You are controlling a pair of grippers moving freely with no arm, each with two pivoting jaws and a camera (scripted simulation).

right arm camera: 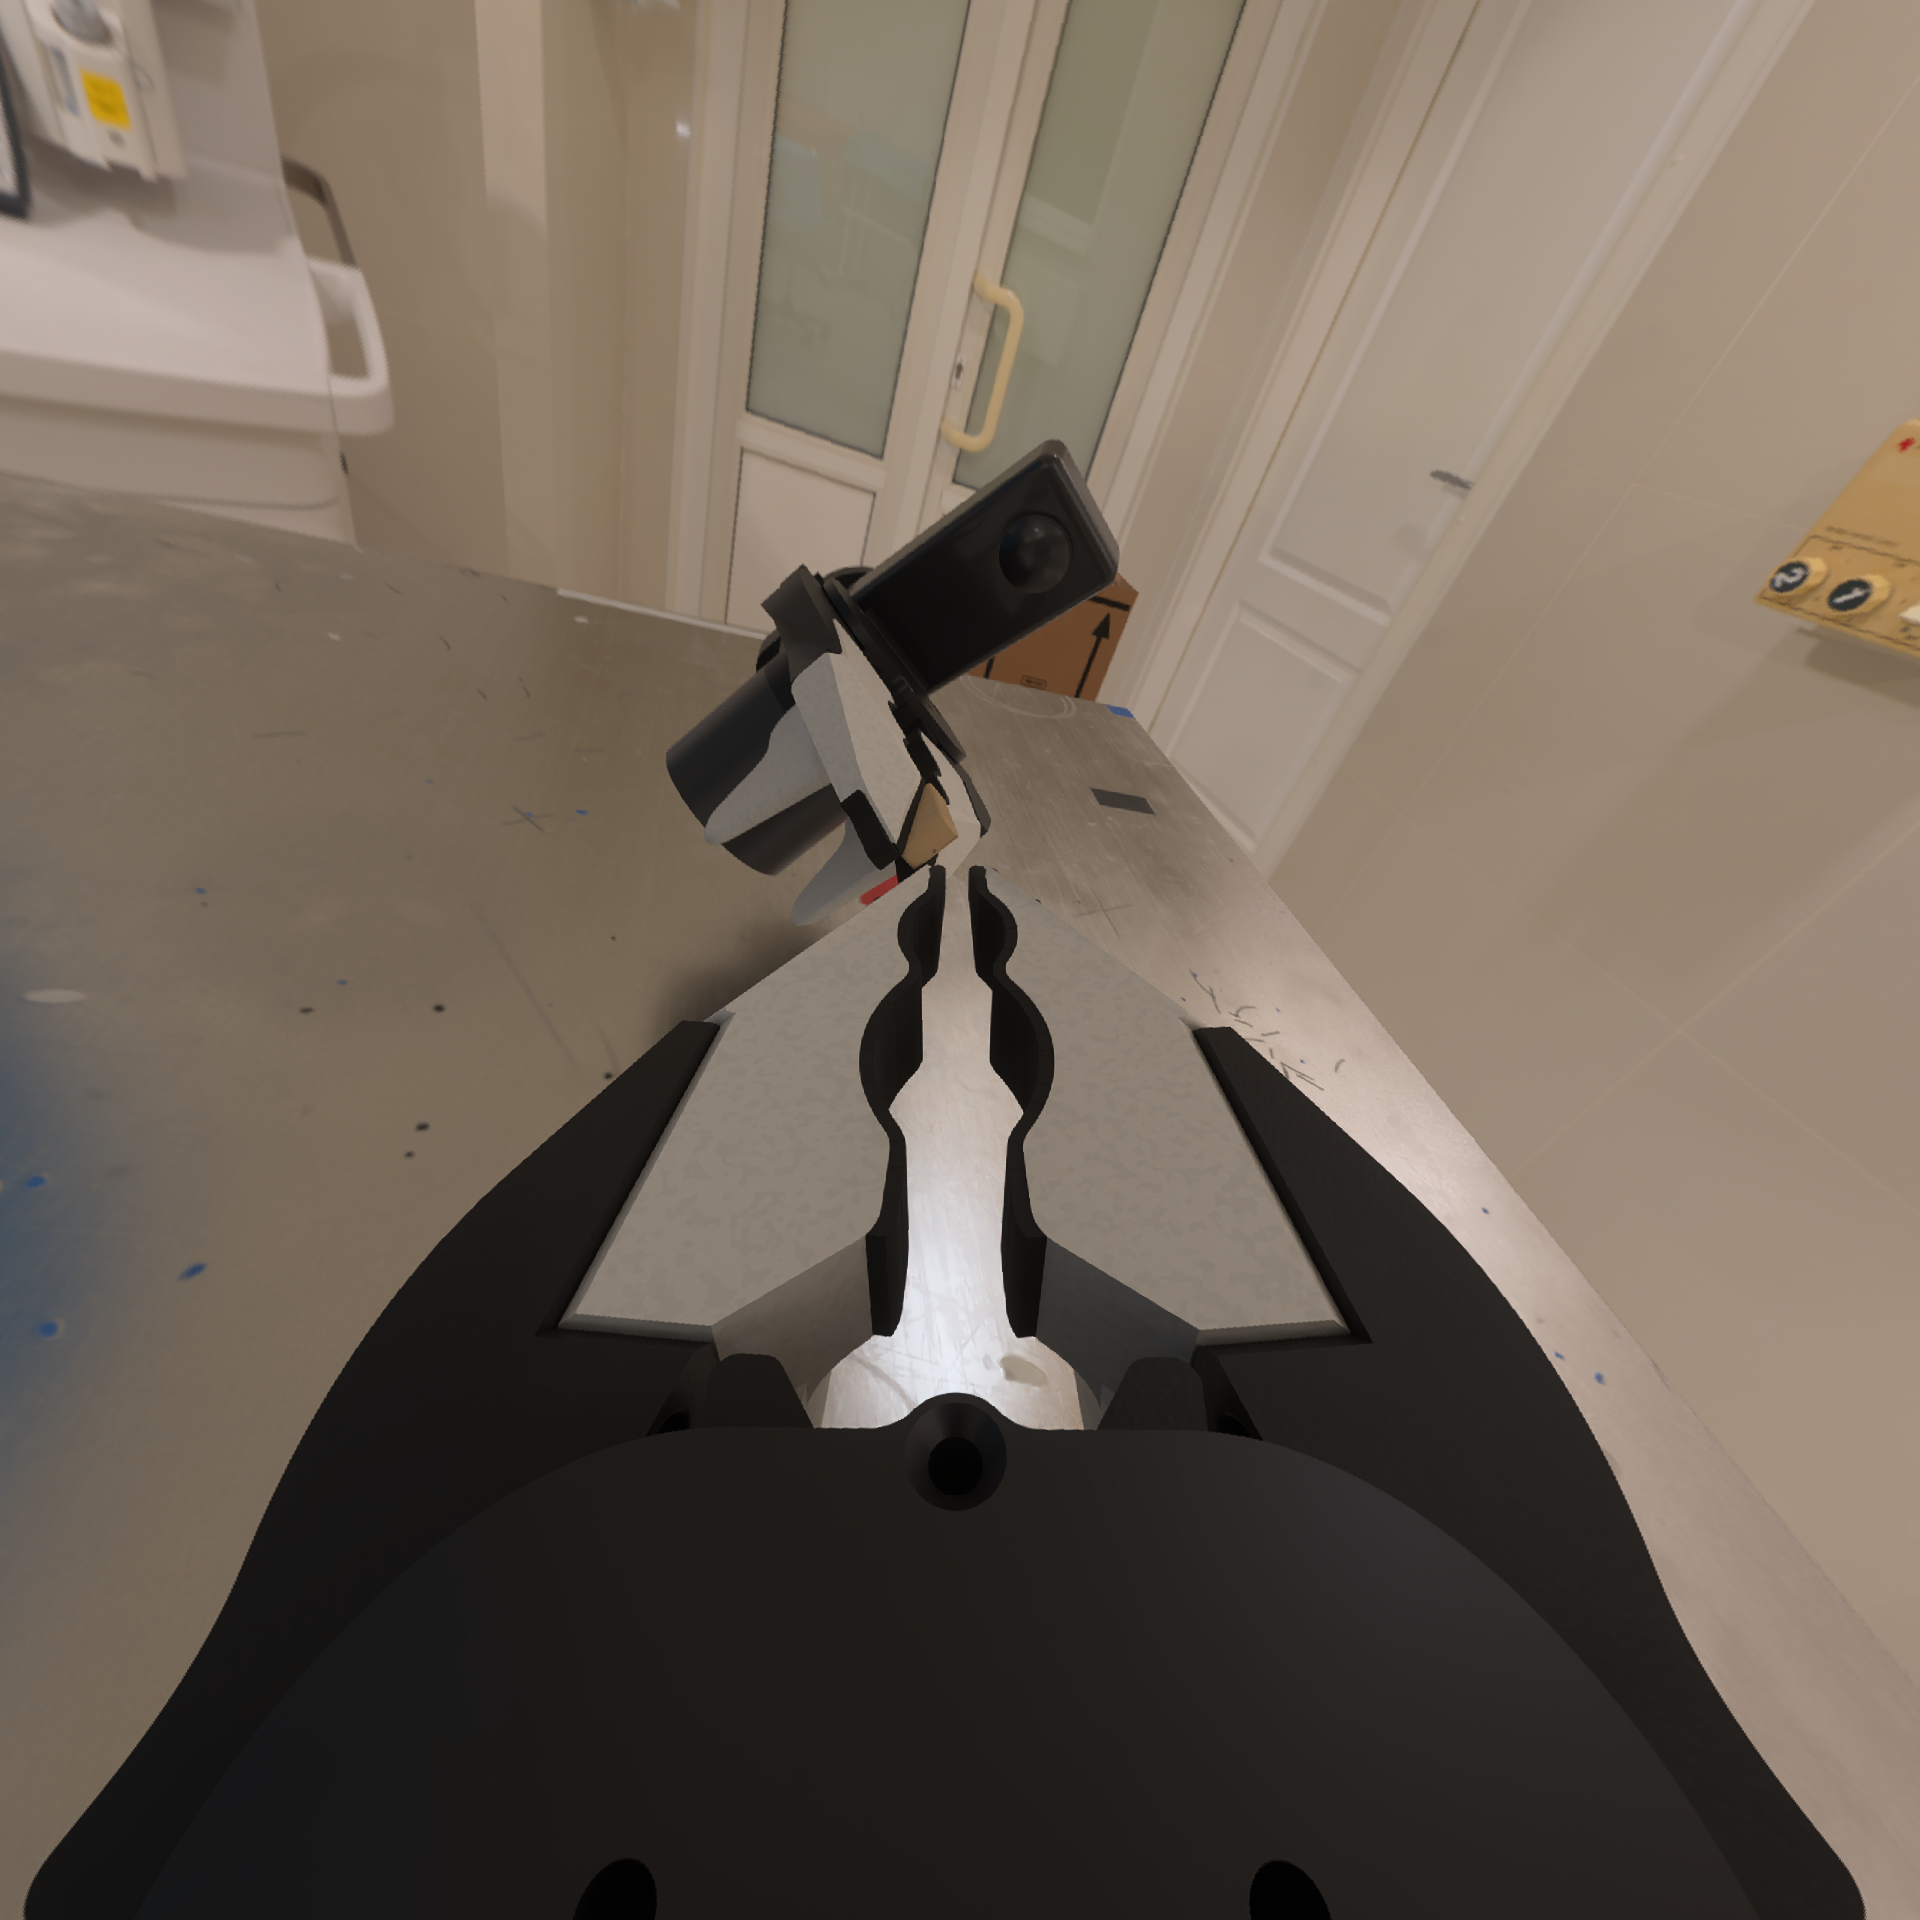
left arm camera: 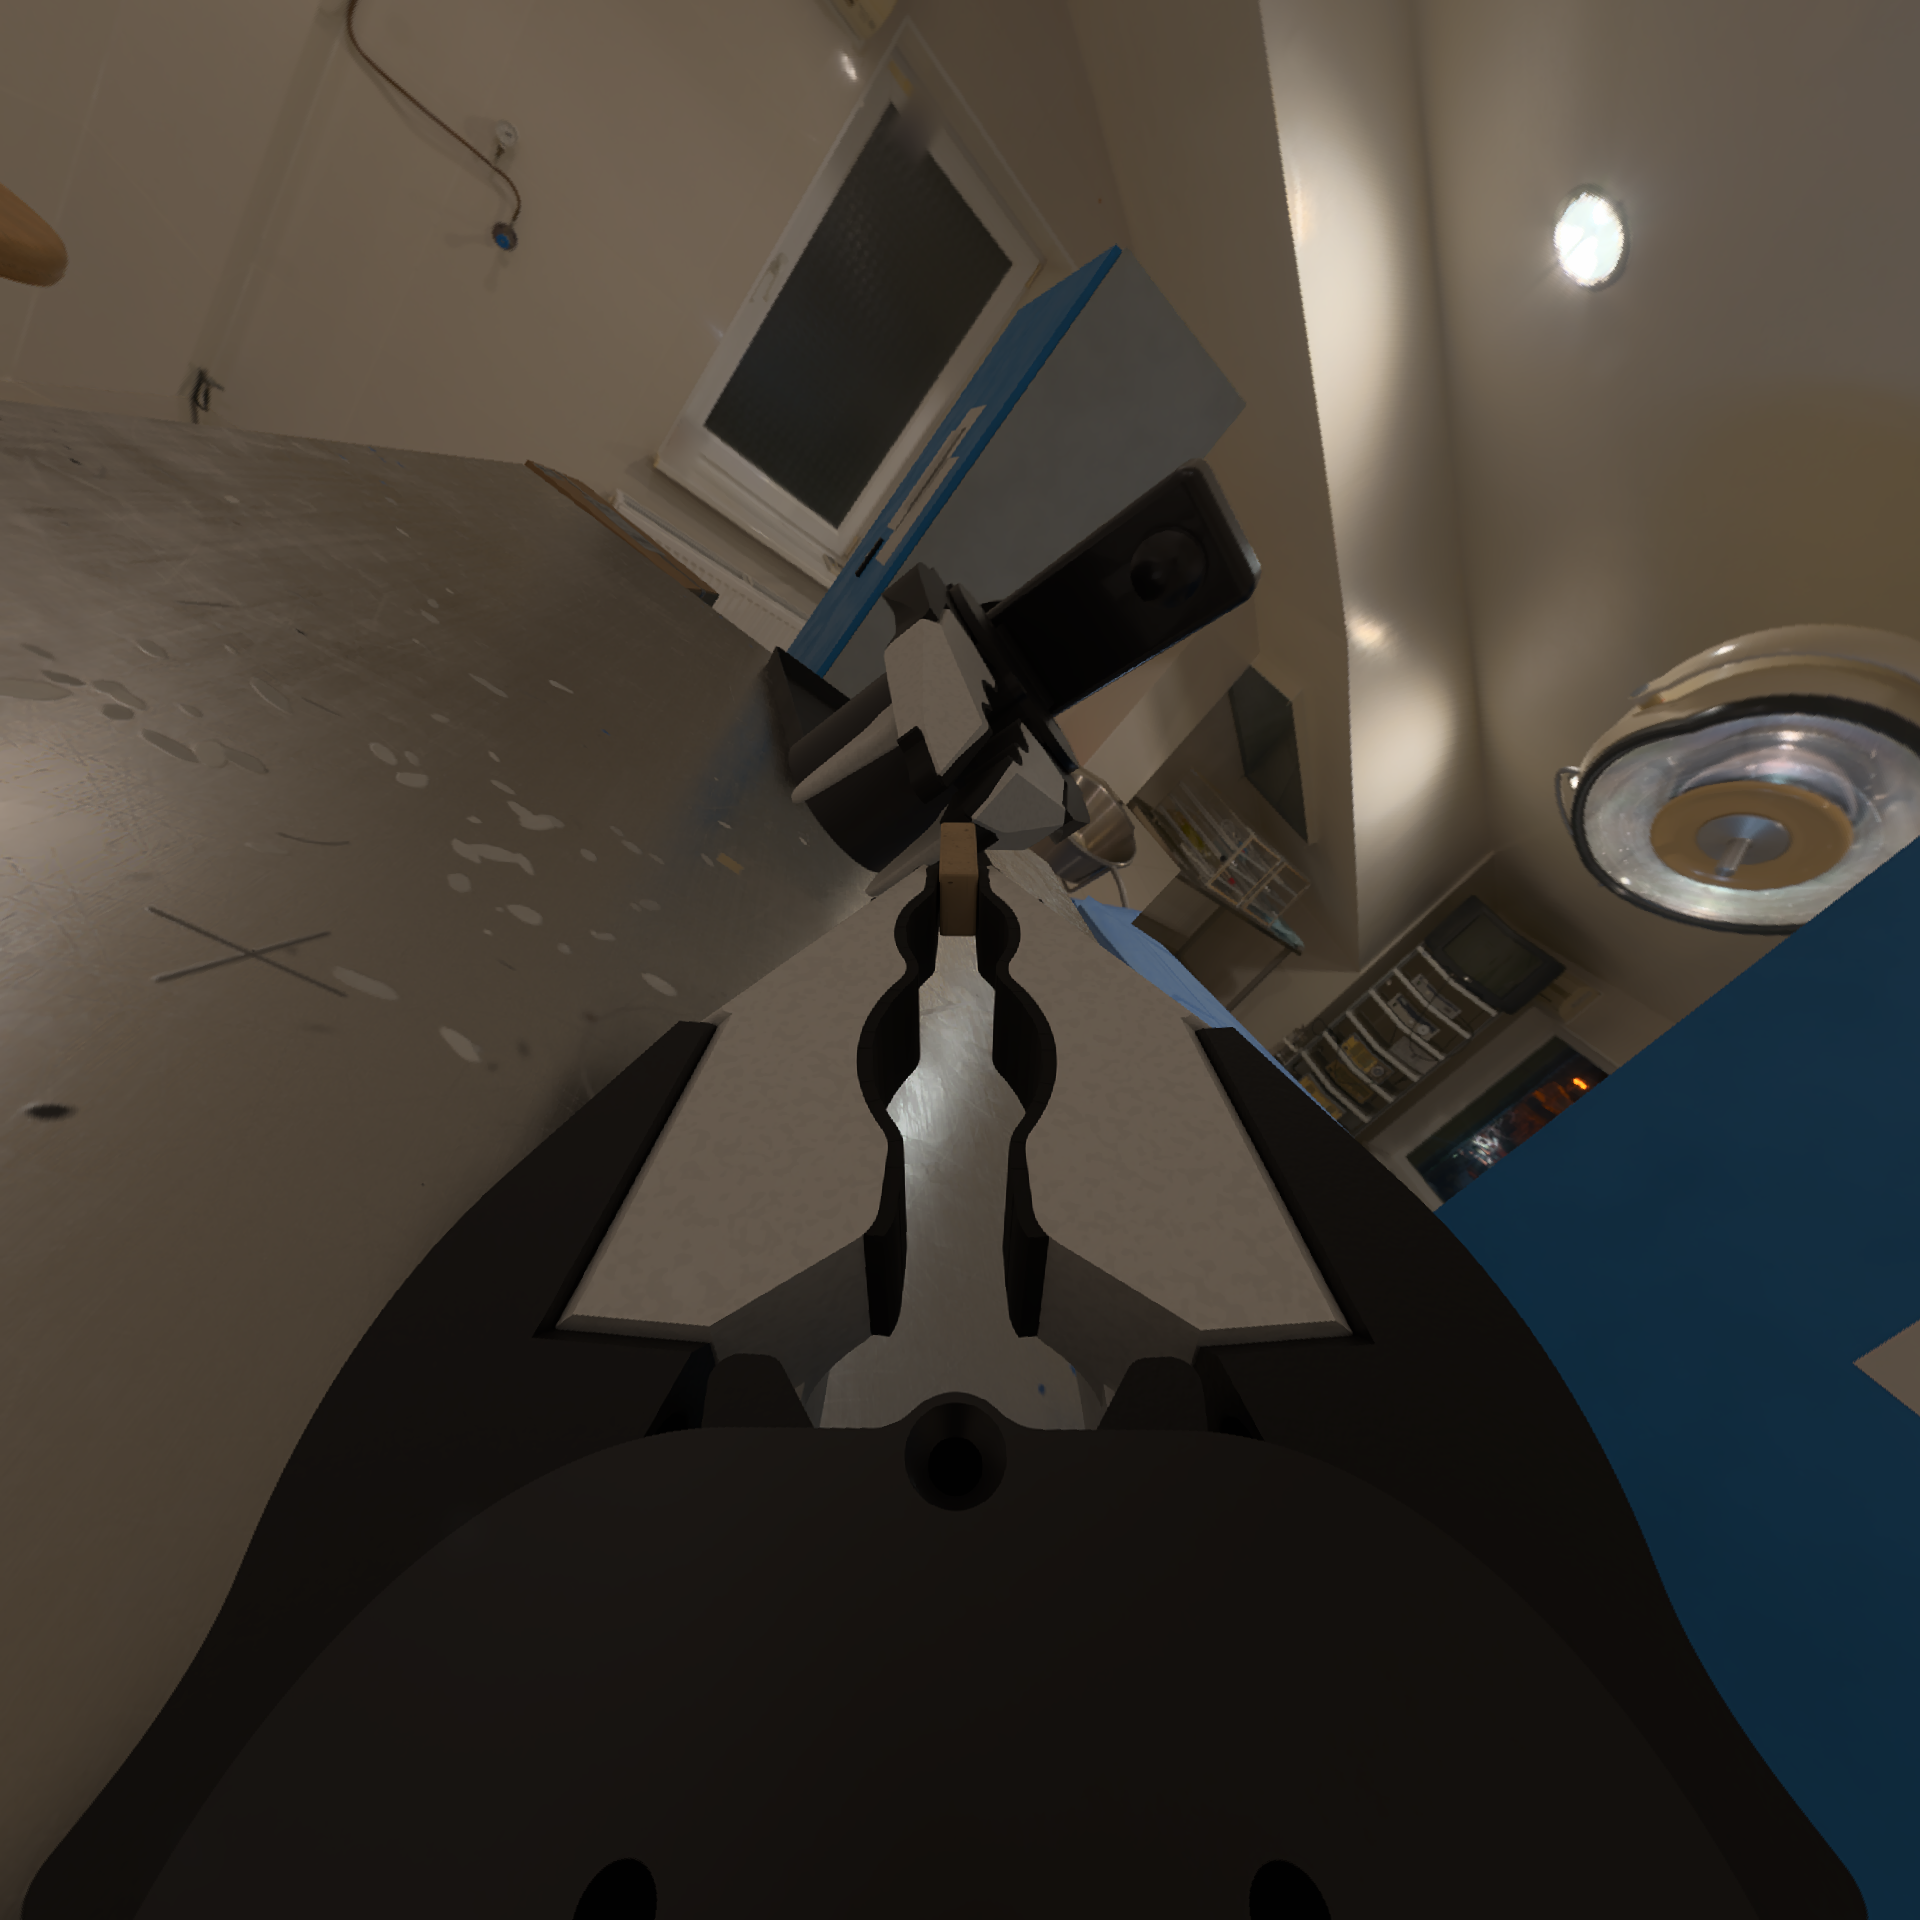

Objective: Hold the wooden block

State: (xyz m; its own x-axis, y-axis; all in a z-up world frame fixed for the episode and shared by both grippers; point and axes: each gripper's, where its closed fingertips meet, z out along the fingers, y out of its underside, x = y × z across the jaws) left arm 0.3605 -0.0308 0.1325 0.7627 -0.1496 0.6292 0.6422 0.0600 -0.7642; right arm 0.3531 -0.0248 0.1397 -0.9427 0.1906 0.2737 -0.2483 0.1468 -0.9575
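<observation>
Wooden and pale, the wooden block (left arm camera: 959, 879) sits pinched between the tips of our left hand-held gripper (left arm camera: 958, 914), whose fingers are clamped on its two sides. In the left wrist view the block's long axis runs on from the fingers, pointing away from us toward the right hand-held gripper (left arm camera: 997, 821), which faces it nose to nose, just beyond the block's far end. Whether that far end touches the other gripper we cannot tell. The block is in the air, above the scratched grey desk (left arm camera: 312, 675).

In the right wrist view we see the block (right arm camera: 928, 828) as a small tan wedge held in the left hand-held gripper's (right arm camera: 940, 831) tips, tilted, just above and left of our own right hand-held gripper (right arm camera: 956, 883). Our right fingers stand almost together, a thin slit between their tips, and they hold nothing; the block lies just past them. Beyond the desk (right arm camera: 312, 831) a brown cardboard box (right arm camera: 1070, 644) stands by the door.
</observation>
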